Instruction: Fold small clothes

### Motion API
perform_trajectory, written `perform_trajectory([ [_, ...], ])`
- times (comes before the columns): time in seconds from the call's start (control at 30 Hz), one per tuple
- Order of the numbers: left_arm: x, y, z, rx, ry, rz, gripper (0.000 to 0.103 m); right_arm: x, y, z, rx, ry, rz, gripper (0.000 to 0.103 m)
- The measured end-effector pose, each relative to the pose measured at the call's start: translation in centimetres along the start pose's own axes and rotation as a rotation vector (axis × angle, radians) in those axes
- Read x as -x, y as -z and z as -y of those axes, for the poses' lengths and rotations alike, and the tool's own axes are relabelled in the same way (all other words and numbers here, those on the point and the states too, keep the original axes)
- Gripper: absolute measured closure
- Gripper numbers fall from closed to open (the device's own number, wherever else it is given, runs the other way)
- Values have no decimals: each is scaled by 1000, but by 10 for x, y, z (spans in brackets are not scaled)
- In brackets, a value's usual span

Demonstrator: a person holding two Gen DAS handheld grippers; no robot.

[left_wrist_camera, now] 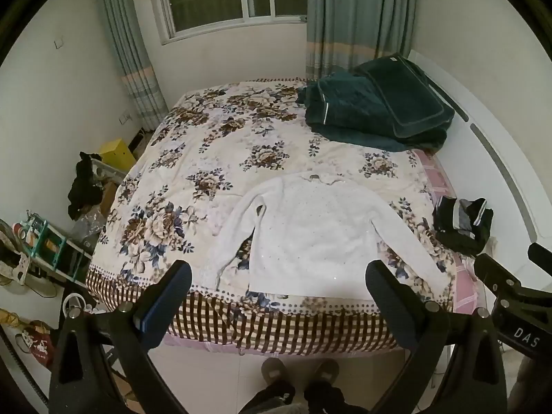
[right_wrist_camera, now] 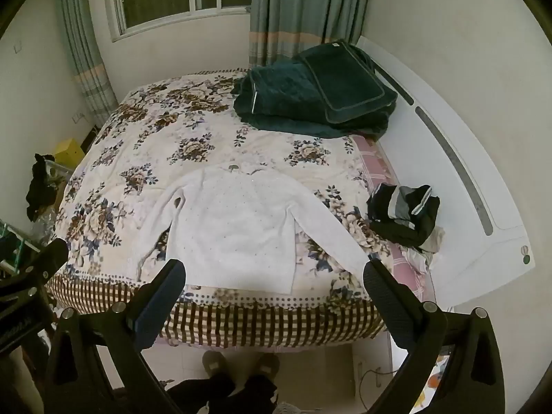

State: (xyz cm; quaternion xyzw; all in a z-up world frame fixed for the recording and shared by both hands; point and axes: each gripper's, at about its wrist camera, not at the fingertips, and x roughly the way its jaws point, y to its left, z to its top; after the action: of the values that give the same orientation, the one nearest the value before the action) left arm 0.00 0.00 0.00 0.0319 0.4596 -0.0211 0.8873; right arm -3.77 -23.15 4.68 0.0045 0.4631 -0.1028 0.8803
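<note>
A small white knit sweater lies flat on the flowered bedspread near the bed's front edge, sleeves spread out to both sides; it also shows in the right wrist view. My left gripper is open and empty, held above the front edge of the bed, short of the sweater's hem. My right gripper is open and empty too, at about the same height, over the hem. The right gripper's body shows at the right edge of the left wrist view.
A pile of dark clothes lies at the bed's right side. A dark green folded blanket sits at the far right corner. The white headboard runs along the right. Cluttered racks and a yellow box stand left of the bed.
</note>
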Motion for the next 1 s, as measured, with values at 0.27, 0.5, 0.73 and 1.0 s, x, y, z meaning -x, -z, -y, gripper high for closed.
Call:
perform_trajectory([
  [0.27,-1,0,1,-4,-5,5,0,3,-2,0,-2,-3,1,0],
  [0.5,2,-5,0,-4,-6,12,0,6,-2,1,-2,-2,6,0],
  [0.73,3,-10,-3,-3,-7,19,0,8,-1,2,-4,-3,10,0],
  [1.0,7,-20,-1,-3,-8,26,0,11,-6,-1,-8,-3,12,0],
])
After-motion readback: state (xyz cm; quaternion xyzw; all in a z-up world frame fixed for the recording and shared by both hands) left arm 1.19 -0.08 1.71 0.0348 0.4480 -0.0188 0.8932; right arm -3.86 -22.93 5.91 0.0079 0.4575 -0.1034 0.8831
